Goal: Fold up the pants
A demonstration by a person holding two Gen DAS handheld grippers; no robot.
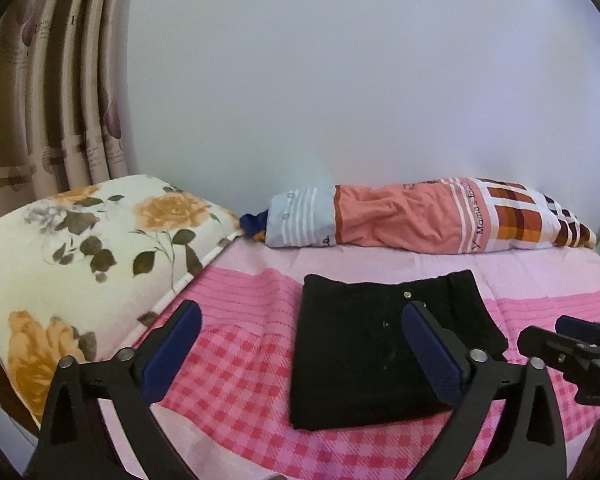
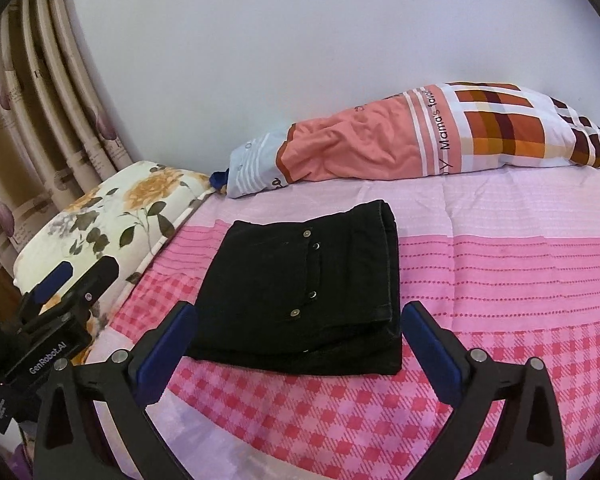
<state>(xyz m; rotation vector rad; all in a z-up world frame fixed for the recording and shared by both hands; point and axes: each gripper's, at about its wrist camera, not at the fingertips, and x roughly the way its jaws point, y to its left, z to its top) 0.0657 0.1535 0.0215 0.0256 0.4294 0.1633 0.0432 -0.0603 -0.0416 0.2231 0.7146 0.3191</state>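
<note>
Black pants (image 1: 384, 348) lie folded into a compact rectangle on the pink checked bedspread (image 1: 244, 392); they also show in the right wrist view (image 2: 304, 292), with metal studs on top. My left gripper (image 1: 300, 320) is open and empty, held just short of the pants' near left side. My right gripper (image 2: 300, 328) is open and empty, its fingers either side of the pants' near edge, not touching. The right gripper shows at the right edge of the left view (image 1: 576, 344); the left gripper shows at the left of the right view (image 2: 76, 276).
A floral pillow (image 1: 80, 252) lies at the left of the bed. A salmon and plaid pillow (image 1: 420, 216) lies along the white wall at the back. Curtains (image 1: 52, 100) hang at the far left. The bedspread (image 2: 500, 280) stretches to the right.
</note>
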